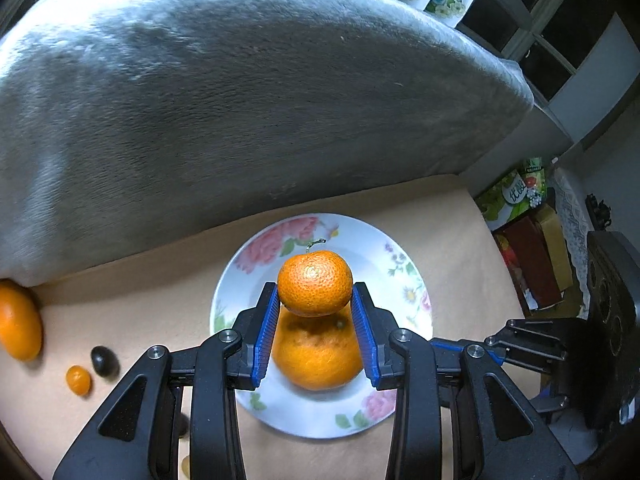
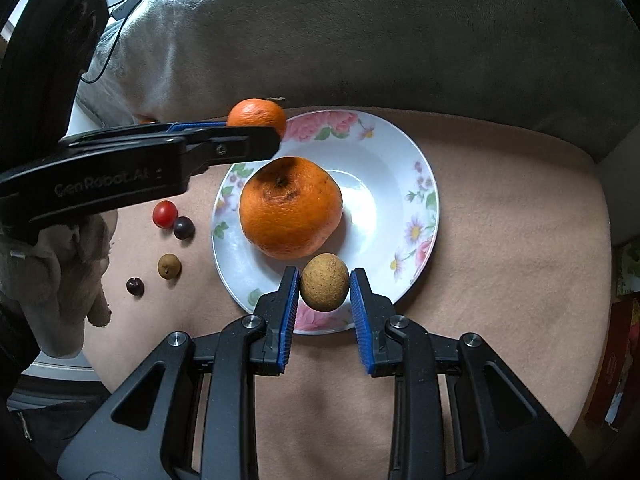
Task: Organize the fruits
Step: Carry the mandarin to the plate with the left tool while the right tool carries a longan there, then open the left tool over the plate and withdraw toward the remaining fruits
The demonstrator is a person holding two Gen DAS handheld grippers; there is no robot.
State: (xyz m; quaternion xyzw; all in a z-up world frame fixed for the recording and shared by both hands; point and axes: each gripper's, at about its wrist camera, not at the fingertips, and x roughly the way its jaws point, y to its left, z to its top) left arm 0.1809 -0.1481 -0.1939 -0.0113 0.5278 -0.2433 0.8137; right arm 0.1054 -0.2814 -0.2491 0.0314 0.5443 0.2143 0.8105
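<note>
Small orange (image 1: 315, 283) clamped in left tool (image 1: 315, 300), above plate (image 1: 404, 280).

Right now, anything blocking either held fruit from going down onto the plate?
Left tool holds a small orange directly over the big orange already on the plate. Right tool holds a brown fruit over bare rim; nothing visible beneath.
</note>
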